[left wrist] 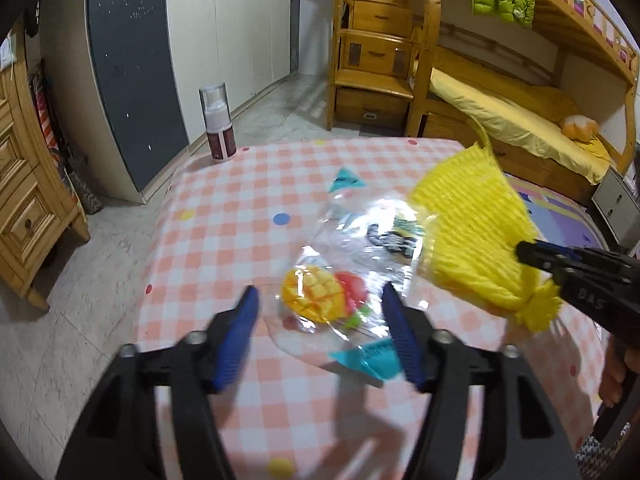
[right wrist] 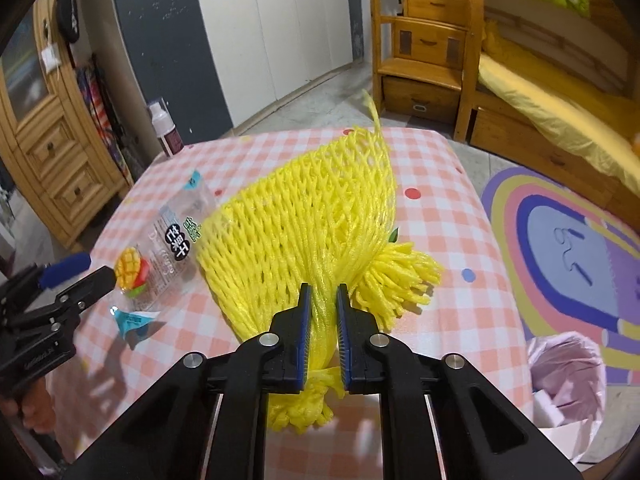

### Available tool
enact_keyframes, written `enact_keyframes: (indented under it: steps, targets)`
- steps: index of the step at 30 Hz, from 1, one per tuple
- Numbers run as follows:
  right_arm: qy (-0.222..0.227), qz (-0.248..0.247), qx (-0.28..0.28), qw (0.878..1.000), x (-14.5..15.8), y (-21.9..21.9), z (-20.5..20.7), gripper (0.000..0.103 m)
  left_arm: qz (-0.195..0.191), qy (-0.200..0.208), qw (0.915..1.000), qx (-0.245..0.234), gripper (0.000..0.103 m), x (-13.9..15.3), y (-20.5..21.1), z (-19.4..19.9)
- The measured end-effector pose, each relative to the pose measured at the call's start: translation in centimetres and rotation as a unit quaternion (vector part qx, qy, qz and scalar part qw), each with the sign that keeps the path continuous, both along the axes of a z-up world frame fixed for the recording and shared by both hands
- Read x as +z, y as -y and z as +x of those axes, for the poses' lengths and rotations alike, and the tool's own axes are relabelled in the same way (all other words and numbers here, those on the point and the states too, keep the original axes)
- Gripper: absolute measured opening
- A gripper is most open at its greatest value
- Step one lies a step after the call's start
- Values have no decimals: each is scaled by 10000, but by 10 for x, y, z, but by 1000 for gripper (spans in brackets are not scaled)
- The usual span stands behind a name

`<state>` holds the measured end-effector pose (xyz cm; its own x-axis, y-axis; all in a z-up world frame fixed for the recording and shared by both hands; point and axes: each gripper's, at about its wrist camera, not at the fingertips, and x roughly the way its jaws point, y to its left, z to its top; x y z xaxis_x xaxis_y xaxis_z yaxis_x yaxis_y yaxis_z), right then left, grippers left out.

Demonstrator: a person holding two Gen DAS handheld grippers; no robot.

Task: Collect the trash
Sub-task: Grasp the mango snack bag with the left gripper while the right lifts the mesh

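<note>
A clear plastic snack wrapper point(left wrist: 352, 276) with a mango picture lies on the checked tablecloth; it also shows in the right wrist view point(right wrist: 168, 248). My left gripper point(left wrist: 320, 304) is open, its blue fingers on either side of the wrapper's near end, just above it. My right gripper point(right wrist: 323, 304) is shut on a yellow foam fruit net point(right wrist: 304, 232) and holds it above the table, to the right of the wrapper. The net point(left wrist: 476, 248) and the right gripper point(left wrist: 528, 254) show at the right of the left wrist view.
A pump bottle point(left wrist: 218, 124) stands at the table's far left corner. A pink-lined bin bag point(right wrist: 568, 380) sits on the floor off the table's right edge. A wooden dresser point(left wrist: 24, 184) is left, a bunk bed point(left wrist: 520, 120) behind.
</note>
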<state>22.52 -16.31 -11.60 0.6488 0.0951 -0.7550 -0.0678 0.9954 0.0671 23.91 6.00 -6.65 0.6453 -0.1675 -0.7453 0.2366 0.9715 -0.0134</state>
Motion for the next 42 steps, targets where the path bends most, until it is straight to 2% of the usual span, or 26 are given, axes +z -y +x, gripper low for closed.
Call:
enact_keyframes:
  steps: [2, 4, 9, 14, 17, 20, 23, 25, 26, 28, 29, 31, 34, 39, 42]
  targets:
    - [43, -160, 42, 9999, 2, -1, -4, 10, 97, -46, 9999, -14, 73, -6, 1, 5]
    - [43, -296, 67, 9995, 2, 0, -10, 10, 165, -127, 9998, -6, 81, -12, 2, 10]
    - [152, -438, 263, 9986, 5, 2, -18, 10, 184, -180, 9995, -203, 89, -18, 8, 10]
    - [336, -613, 562, 9960, 7, -6, -23, 10, 284, -318, 9985, -352, 90, -30, 15, 17]
    - [329, -668, 588, 9955, 6, -10, -22, 10, 21, -475, 9981, -396, 91, -33, 9, 23]
    - [262, -594, 563, 9963, 3, -8, -20, 10, 17, -479, 9977, -476, 91, -33, 12, 21]
    - [200, -473, 543, 9972, 2, -6, -19, 10, 54, -430, 9967, -683, 75, -31, 22, 11]
    - [173, -413, 538, 9975, 2, -5, -19, 10, -124, -478, 9961, -729, 55, -27, 25, 6]
    - [176, -398, 531, 9976, 2, -5, -19, 10, -222, -487, 9961, -707, 51, -25, 24, 5]
    - [189, -380, 526, 9977, 2, -6, -20, 10, -395, -435, 9961, -660, 34, -19, 24, -1]
    - [208, -365, 520, 9978, 3, -6, -21, 10, -441, -380, 9963, -637, 33, -16, 23, -3]
    - [239, -359, 513, 9978, 4, -6, -23, 10, -561, -206, 9963, -610, 21, -6, 23, -11]
    - [357, -419, 461, 9974, 9, -3, -27, 9, -594, 110, 9968, -525, 15, 9, 20, -25]
    - [730, -611, 210, 9952, 25, 3, -37, 9, -324, 987, 9944, -208, 12, 40, 21, -54]
    - [943, -515, 89, 9942, 36, 10, -45, 9, -432, 1189, 9920, -4, 12, 51, 19, -63]
